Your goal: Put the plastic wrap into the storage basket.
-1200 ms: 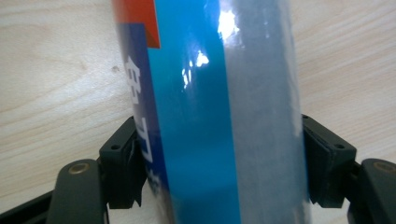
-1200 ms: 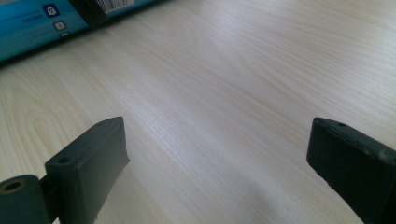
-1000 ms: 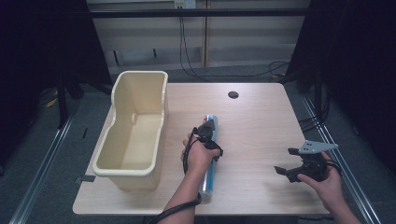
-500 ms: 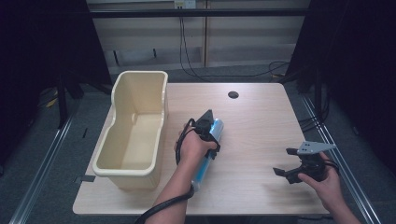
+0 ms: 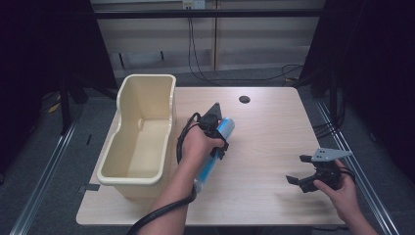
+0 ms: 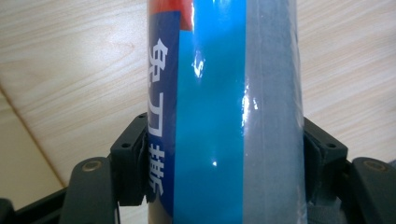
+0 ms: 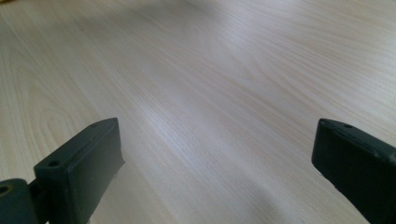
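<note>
A long blue roll [image 5: 216,151] in shiny wrap lies slanted at the table's middle, just right of the cream tub [image 5: 138,135]. My left gripper [image 5: 219,138] is shut on the blue roll [image 6: 224,107], whose white characters on dark blue and grey stripe stand between the two black jaws. The left gripper [image 6: 224,172] presses the roll from both sides over the wooden top. My right gripper [image 5: 298,169] stays open near the front right of the table, nothing between its jaws. In its own view the right gripper [image 7: 217,154] hovers low over bare wood.
The cream tub is a deep bin along the table's left edge, hanging over the front left. A round cable hole [image 5: 244,99] sits at the back middle of the wooden table [image 5: 274,132]. Cables run on the floor behind.
My left hand has lifted and swung the blue roll's far end up and toward the back right. The right gripper has drifted slightly forward and stays open.
</note>
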`<state>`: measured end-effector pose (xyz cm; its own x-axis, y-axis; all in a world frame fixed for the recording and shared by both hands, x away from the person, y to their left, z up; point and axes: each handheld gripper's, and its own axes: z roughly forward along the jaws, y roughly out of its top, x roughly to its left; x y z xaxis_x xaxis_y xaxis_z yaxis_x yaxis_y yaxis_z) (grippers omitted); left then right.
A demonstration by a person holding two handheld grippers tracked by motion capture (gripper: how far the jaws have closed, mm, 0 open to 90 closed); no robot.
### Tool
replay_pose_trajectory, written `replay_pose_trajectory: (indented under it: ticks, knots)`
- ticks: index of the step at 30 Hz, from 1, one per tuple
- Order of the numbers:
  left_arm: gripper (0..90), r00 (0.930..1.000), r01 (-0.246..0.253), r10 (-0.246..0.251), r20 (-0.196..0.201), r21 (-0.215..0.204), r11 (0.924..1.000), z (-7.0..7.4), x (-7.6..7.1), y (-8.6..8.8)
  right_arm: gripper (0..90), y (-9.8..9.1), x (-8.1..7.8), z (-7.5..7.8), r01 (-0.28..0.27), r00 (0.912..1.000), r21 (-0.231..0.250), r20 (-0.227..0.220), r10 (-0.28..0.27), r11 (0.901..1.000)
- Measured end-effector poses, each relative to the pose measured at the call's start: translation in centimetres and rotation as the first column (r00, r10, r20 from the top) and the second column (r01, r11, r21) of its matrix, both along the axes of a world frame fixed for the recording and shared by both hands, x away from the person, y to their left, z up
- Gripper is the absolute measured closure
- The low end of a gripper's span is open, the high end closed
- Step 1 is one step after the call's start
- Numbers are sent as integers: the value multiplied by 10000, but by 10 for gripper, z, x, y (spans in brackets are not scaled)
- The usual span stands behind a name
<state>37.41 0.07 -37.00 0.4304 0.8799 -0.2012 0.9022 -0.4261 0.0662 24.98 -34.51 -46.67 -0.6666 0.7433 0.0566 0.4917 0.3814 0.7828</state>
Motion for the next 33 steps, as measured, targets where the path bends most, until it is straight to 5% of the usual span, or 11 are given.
replay_pose_trajectory:
  ticks: [17,33]
  knots:
    - [324,9999,-48,48,93,-95,9999,47,-2,23,16,-1,0,1,-1,10000,5,74,1,10000]
    - [324,9961,-823,830,288,-252,9963,85,-3,57,16,1,0,1,-33,9999,-45,99,33,10000]
